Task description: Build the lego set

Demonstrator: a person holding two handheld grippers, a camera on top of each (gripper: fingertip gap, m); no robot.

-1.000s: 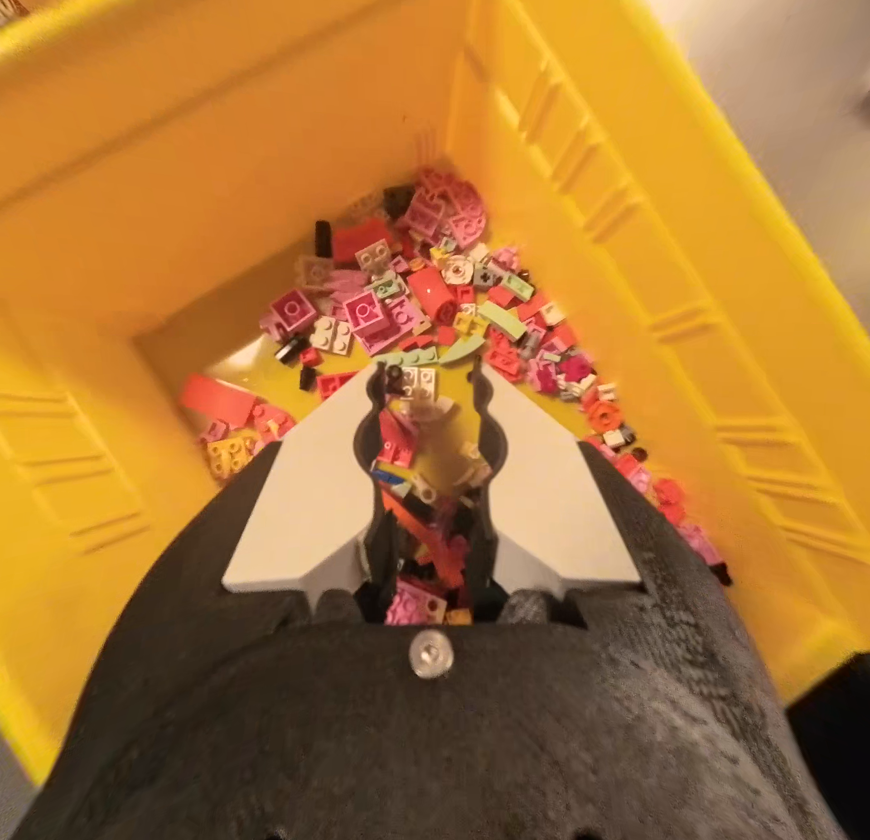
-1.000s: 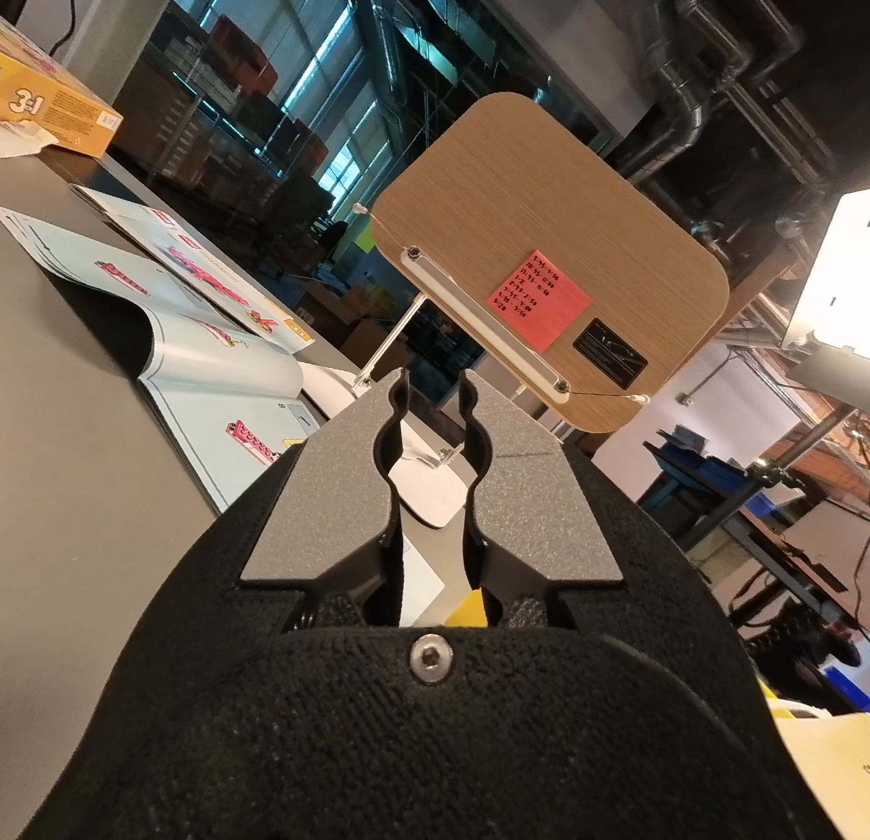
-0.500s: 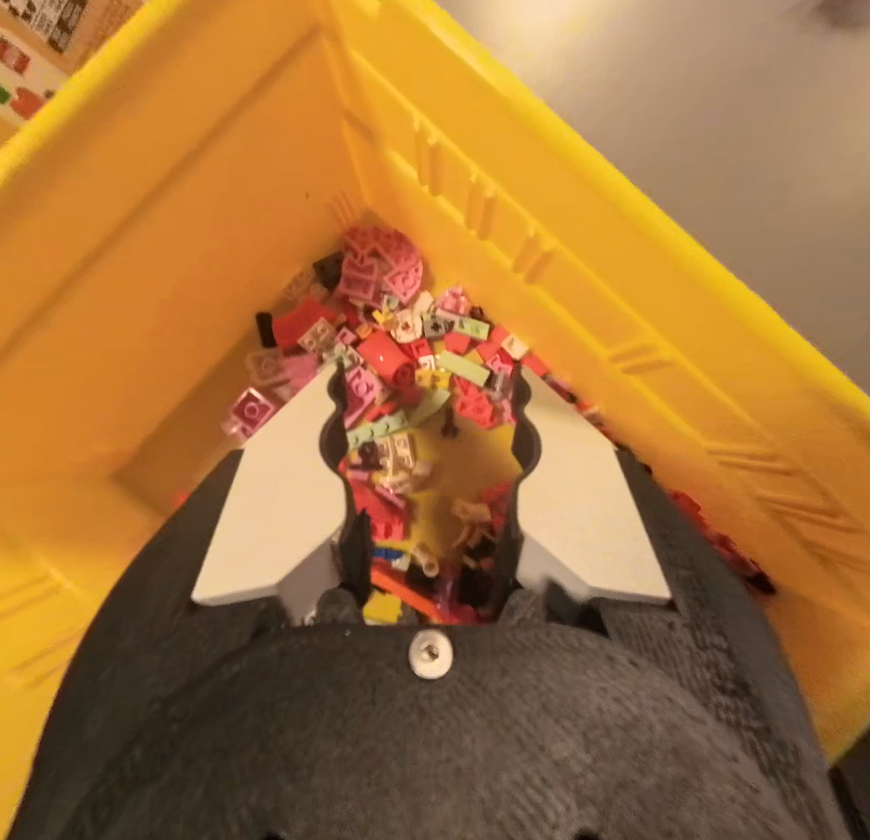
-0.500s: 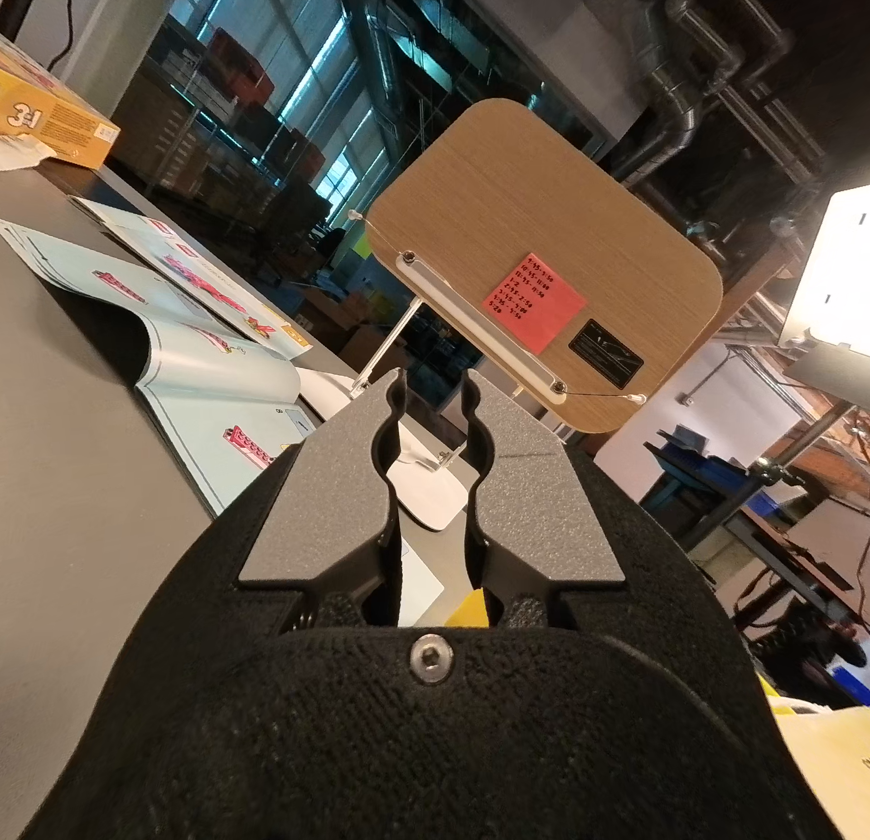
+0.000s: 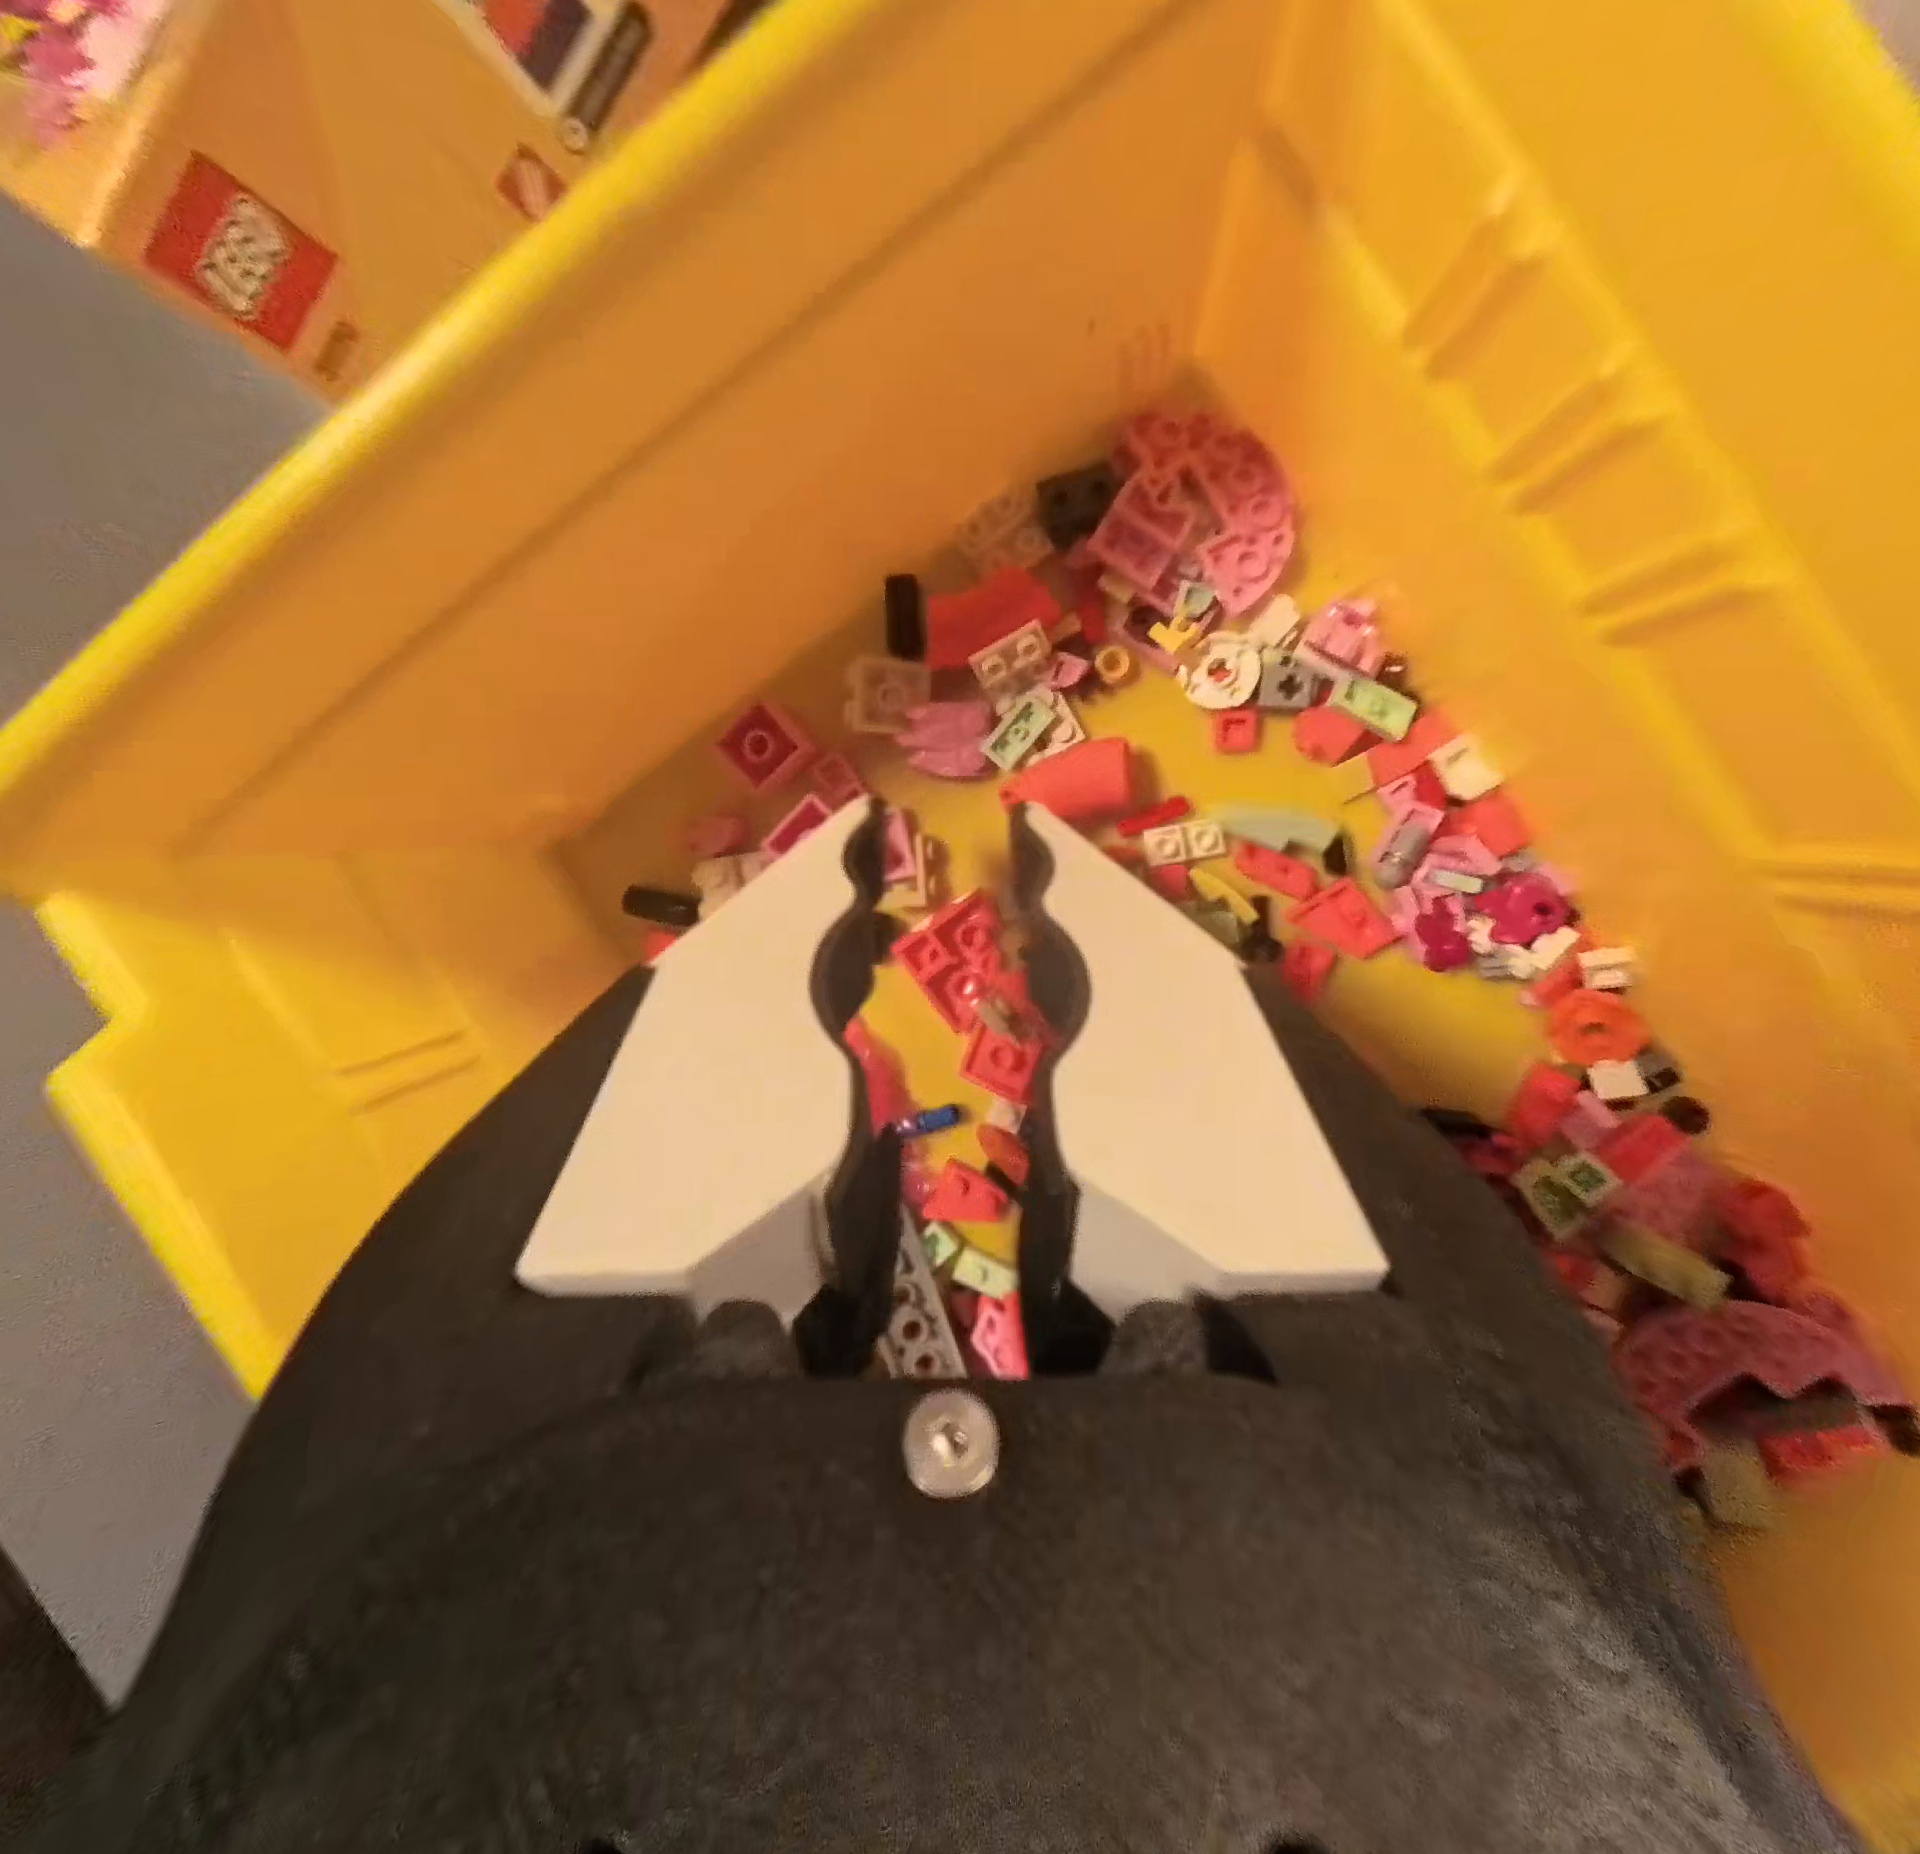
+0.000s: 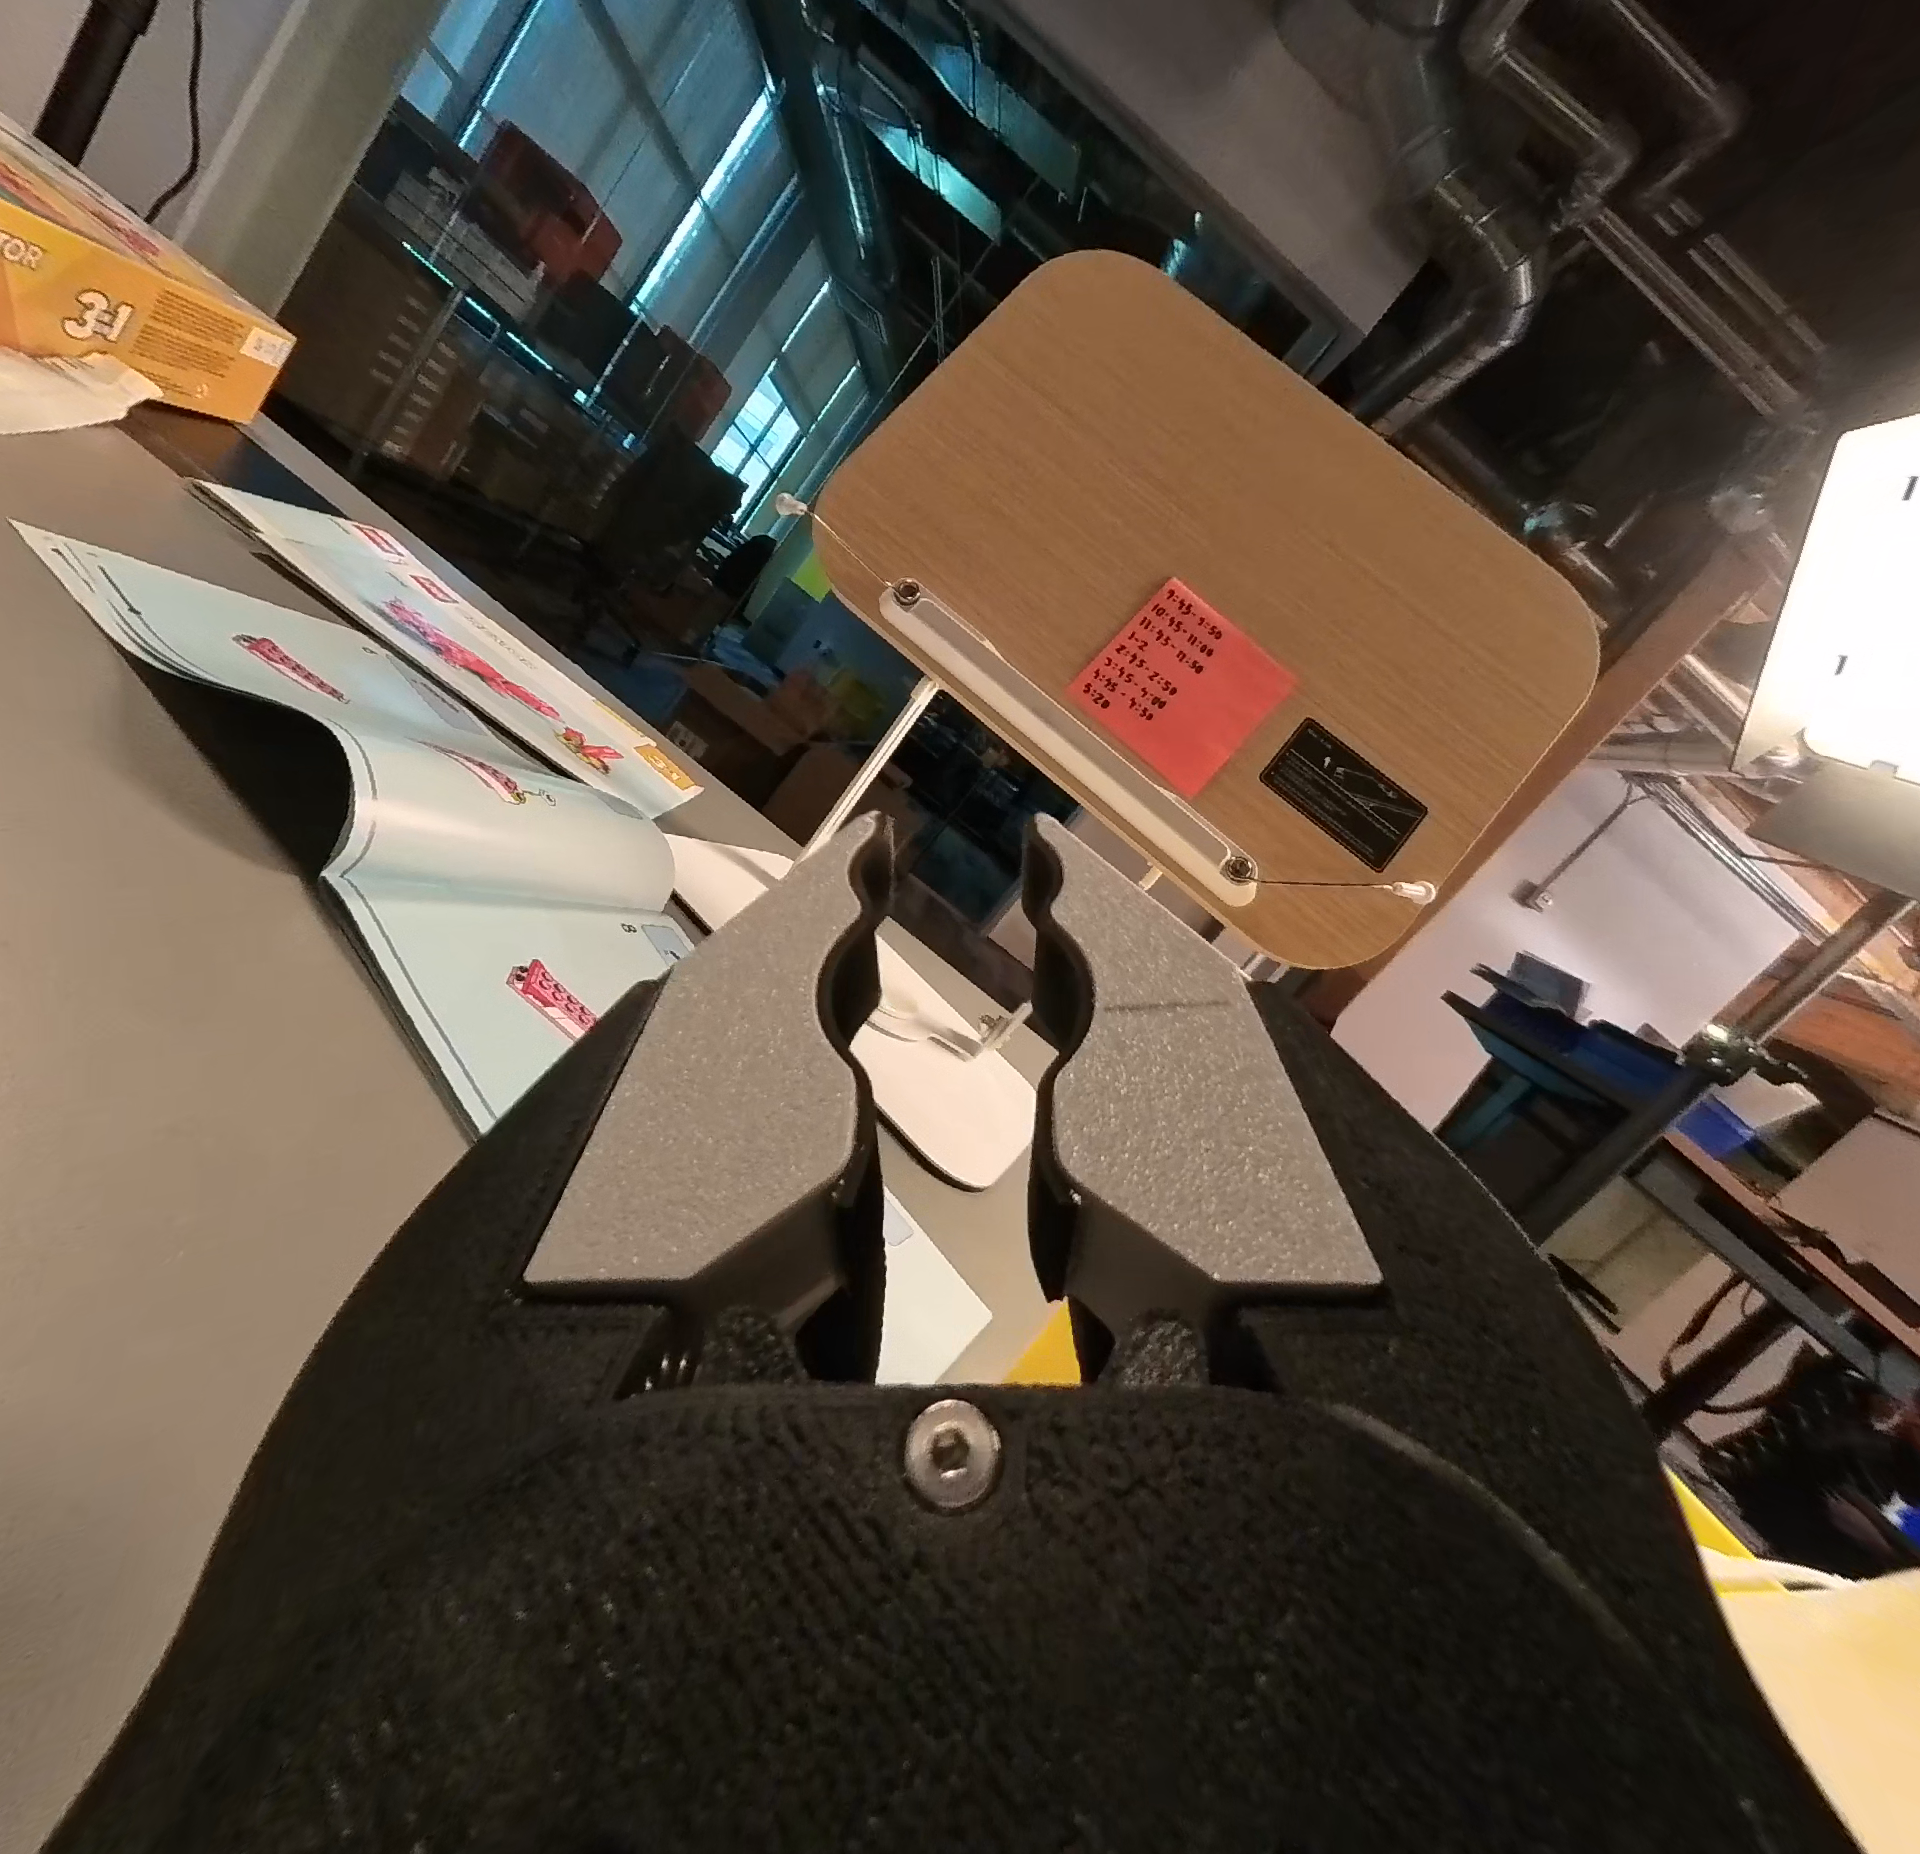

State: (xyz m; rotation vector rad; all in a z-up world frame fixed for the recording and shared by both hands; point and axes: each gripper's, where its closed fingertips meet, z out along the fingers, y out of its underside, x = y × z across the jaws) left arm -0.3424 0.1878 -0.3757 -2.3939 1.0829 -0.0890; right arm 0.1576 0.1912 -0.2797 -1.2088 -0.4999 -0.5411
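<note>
Left gripper: the left gripper (image 5: 945, 817) points down into a yellow bin (image 5: 727, 454); white fingers a little apart, bare bin floor between the tips, nothing plainly clamped.
Right gripper: the right gripper (image 6: 956, 838) hangs above a grey table (image 6: 156, 973), grey fingers a little apart and empty.
Board: a wooden board (image 6: 1195, 557) on a stand at 1 o'clock of the right tips.
Booklet: an open booklet (image 6: 468, 828) at 9 o'clock.
Bricks: small bricks (image 5: 1195, 682) heaped from 12 to 4 o'clock; a red plate (image 5: 951, 957) shows between the left fingers.
Risk: I judge that such narrow jaws may nip two loose pieces together or push them aside.
</note>
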